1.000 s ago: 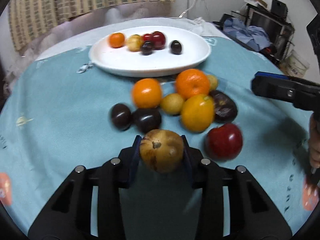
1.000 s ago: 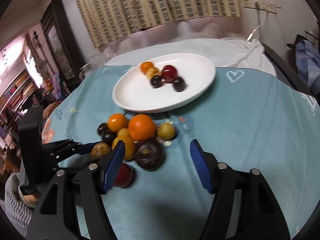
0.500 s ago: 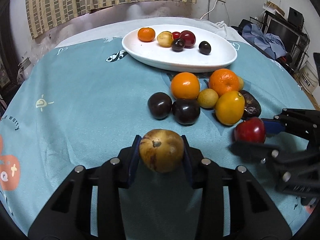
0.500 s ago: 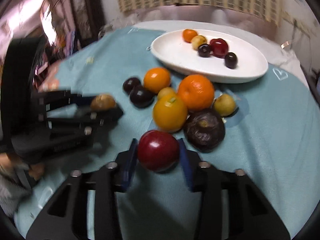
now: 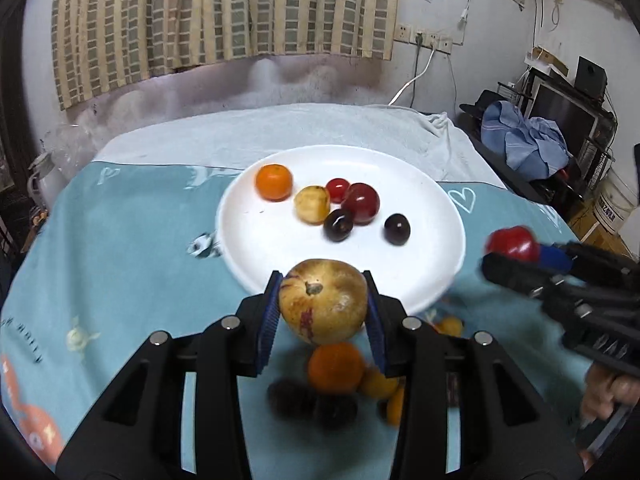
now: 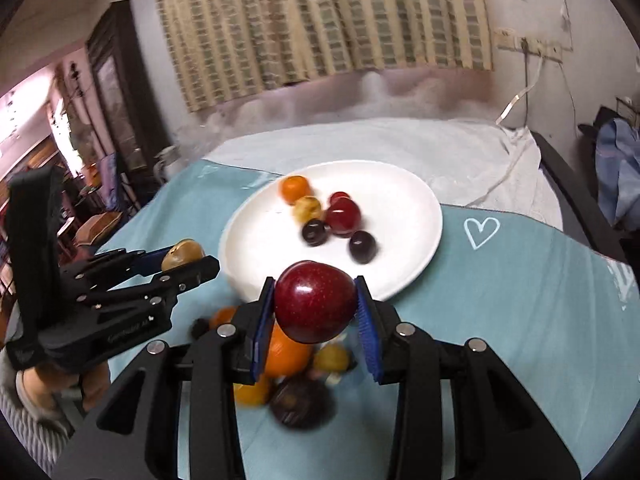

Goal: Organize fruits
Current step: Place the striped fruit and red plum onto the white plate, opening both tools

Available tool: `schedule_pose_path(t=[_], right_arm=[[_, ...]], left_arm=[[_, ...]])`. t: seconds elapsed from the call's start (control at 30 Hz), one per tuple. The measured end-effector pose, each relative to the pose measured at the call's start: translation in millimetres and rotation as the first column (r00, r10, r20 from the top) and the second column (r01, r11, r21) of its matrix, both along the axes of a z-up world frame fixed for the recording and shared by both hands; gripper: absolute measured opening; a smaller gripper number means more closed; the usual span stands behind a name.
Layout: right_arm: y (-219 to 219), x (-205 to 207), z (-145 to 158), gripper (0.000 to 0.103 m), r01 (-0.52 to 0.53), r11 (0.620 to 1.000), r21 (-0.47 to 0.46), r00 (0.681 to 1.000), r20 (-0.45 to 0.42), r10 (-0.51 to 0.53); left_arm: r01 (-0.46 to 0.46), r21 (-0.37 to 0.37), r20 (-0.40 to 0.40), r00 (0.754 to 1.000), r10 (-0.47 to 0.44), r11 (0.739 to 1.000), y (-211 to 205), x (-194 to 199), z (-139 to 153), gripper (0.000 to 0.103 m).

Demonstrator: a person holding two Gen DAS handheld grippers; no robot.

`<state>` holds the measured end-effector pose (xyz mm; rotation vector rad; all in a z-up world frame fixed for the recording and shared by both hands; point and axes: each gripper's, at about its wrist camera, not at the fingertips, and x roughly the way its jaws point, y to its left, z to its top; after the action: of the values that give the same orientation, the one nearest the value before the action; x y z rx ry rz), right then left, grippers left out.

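Grippers above a teal tablecloth (image 5: 120, 248), each carrying one fruit. Left gripper (image 5: 323, 312): blue pads clamped on a yellow-brown speckled fruit (image 5: 323, 305), held over the near rim of the white plate (image 5: 432, 196). Right gripper (image 6: 316, 312): jaws closed on a red apple (image 6: 315, 301), also before the near rim. On the plate: a tangerine (image 5: 274, 182), a small yellow fruit (image 5: 312, 204), two red fruits and two dark plums. Below the grippers, blurred, loose oranges (image 6: 286, 352) and dark fruits lie on the cloth.
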<state>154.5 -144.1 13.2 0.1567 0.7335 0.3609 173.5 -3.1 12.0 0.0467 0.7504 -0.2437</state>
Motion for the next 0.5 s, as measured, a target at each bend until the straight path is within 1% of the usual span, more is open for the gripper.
schedule_pose_path(t=[0.07, 0.1, 0.13, 0.17, 0.2, 0.23, 0.3, 0.33, 0.37, 0.4, 0.5], right_arm=[[-3, 15, -14, 0.039, 0.022, 0.997, 0.068, 1.000, -0.015, -0.021], [-5, 22, -22, 0.040, 0.035, 0.994, 0.107, 0.999, -0.019, -0.033], [-6, 29, -27, 0.041, 0.044, 0.993, 0.114, 0.999, -0.029, -0.041], [-6, 33, -29, 0.057, 0.055, 0.993, 0.103, 0.998, -0.038, -0.051], [-9, 33, -28, 0.065, 0.072, 0.993, 0.093, 0.997, -0.028, -0.070], [-12, 30, -24, 0.068, 0.074, 0.991, 0.107, 0.997, -0.001, -0.074], [-16, 23, -14, 0.068, 0.041, 0.989, 0.139, 0.998, 0.049, -0.048], [-16, 18, -8, 0.068, 0.033, 0.990, 0.137, 0.997, 0.060, -0.042], [-17, 12, -2, 0.068, 0.028, 0.991, 0.135, 0.997, 0.070, -0.038], [-17, 4, 5, 0.068, 0.016, 0.991, 0.133, 0.996, 0.081, -0.027], [-15, -18, 15, 0.068, -0.003, 0.994, 0.106, 0.997, 0.079, -0.005]], left_arm=[[-0.011, 0.002, -0.014, 1.000, 0.011, 1.000, -4, 13, -9, 0.042], [-0.024, -0.004, -0.020, 1.000, 0.023, 1.000, -4, 20, -14, 0.047], [-0.029, -0.007, -0.024, 0.999, 0.029, 1.000, -3, 24, -16, 0.052], [-0.034, -0.009, -0.026, 0.999, 0.033, 0.999, -1, 26, -19, 0.059], [-0.033, -0.012, -0.025, 0.999, 0.033, 0.999, 0, 26, -20, 0.063], [-0.034, -0.012, -0.021, 0.999, 0.034, 0.999, 3, 25, -20, 0.065], [-0.047, -0.001, -0.006, 0.999, 0.047, 0.999, 8, 20, -19, 0.072], [-0.057, 0.004, 0.002, 0.998, 0.057, 0.998, 12, 16, -18, 0.076], [-0.067, 0.006, 0.007, 0.998, 0.067, 0.998, 16, 13, -17, 0.082], [-0.080, 0.009, 0.013, 0.997, 0.080, 0.997, 20, 7, -17, 0.084], [-0.090, 0.030, 0.010, 0.996, 0.090, 0.995, 28, -11, -22, 0.084]])
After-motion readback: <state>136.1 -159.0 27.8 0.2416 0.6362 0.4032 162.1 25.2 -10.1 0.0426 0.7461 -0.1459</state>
